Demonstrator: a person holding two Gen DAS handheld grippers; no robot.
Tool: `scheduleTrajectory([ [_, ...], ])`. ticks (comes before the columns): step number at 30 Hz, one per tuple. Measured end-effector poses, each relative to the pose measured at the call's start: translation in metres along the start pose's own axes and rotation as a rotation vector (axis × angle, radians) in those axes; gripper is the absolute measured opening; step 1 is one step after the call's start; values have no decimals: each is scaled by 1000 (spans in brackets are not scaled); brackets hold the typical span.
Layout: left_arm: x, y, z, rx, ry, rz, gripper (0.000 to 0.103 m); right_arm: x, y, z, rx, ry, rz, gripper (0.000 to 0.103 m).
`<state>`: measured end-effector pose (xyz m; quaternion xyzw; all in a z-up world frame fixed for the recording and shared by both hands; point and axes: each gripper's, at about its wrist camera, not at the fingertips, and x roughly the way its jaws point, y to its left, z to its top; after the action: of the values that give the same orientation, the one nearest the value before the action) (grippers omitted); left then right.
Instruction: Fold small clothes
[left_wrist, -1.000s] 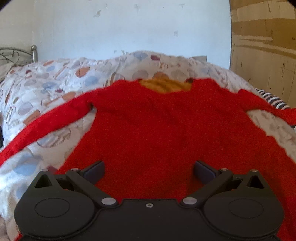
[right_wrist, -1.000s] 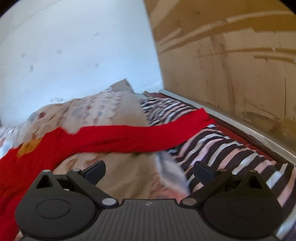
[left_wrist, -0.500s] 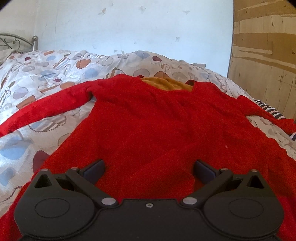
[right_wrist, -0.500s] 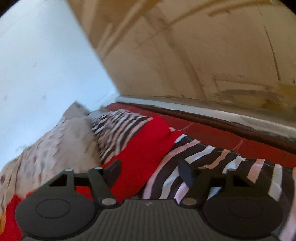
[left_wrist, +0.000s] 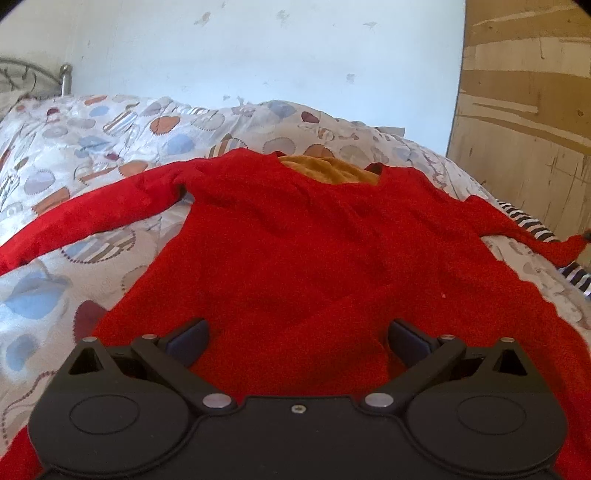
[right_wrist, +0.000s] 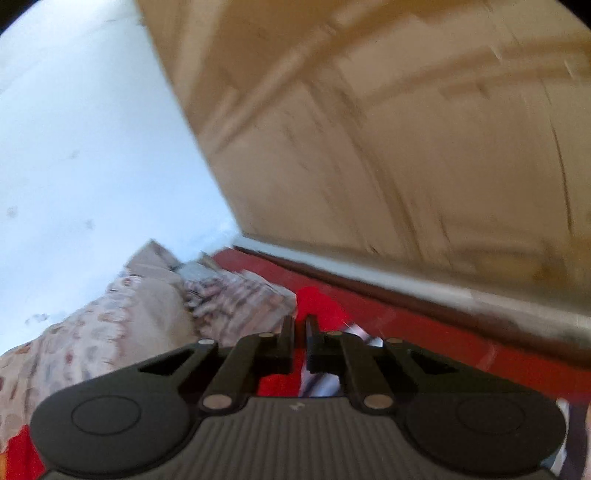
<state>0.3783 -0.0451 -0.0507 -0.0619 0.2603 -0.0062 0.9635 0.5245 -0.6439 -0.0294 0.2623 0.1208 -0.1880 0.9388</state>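
A red sweater (left_wrist: 295, 258) lies flat and face up on the bed, its orange lining (left_wrist: 328, 170) showing at the neck. Its left sleeve (left_wrist: 92, 221) runs out to the left. My left gripper (left_wrist: 297, 334) hovers over the lower part of the sweater, open, with red cloth under the gap and nothing pinched. The right sleeve's end (left_wrist: 569, 247) stretches to the far right edge. In the blurred right wrist view my right gripper (right_wrist: 300, 328) is shut on that red sleeve end (right_wrist: 314, 302), which pokes out past the fingertips.
A quilt with a round pattern (left_wrist: 92, 147) covers the bed. A striped blanket (left_wrist: 532, 225) lies at the right edge beside a wooden panel (left_wrist: 524, 129). A metal bedpost (left_wrist: 64, 74) stands at the far left. A white wall is behind.
My right gripper swung right along the red sleeve to its end and closed from wide open onto it. The left gripper stayed open and barely shifted over the sweater.
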Motion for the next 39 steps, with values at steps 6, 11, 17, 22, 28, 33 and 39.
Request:
scheduleTrajectory([
  [6,-26,15,10,-71,1,-32,102,-50,82,38,-142,-82,171,6],
  [11,-54,25,17,-68,-44,-11,102,-101,168,49,-275,-121,364,6],
  [17,-83,53,22,-115,-83,19,103,-148,268,17,-430,-83,566,6],
  [22,-101,81,21,-149,-102,69,103,-172,326,-47,-568,-12,675,6],
  [28,-116,114,17,-182,-107,140,102,-201,366,-162,-758,86,765,6],
  [33,-120,135,13,-198,-102,197,103,-233,373,-253,-996,191,816,6],
  [39,-105,136,13,-202,-81,209,102,-261,346,-278,-1137,248,837,39],
])
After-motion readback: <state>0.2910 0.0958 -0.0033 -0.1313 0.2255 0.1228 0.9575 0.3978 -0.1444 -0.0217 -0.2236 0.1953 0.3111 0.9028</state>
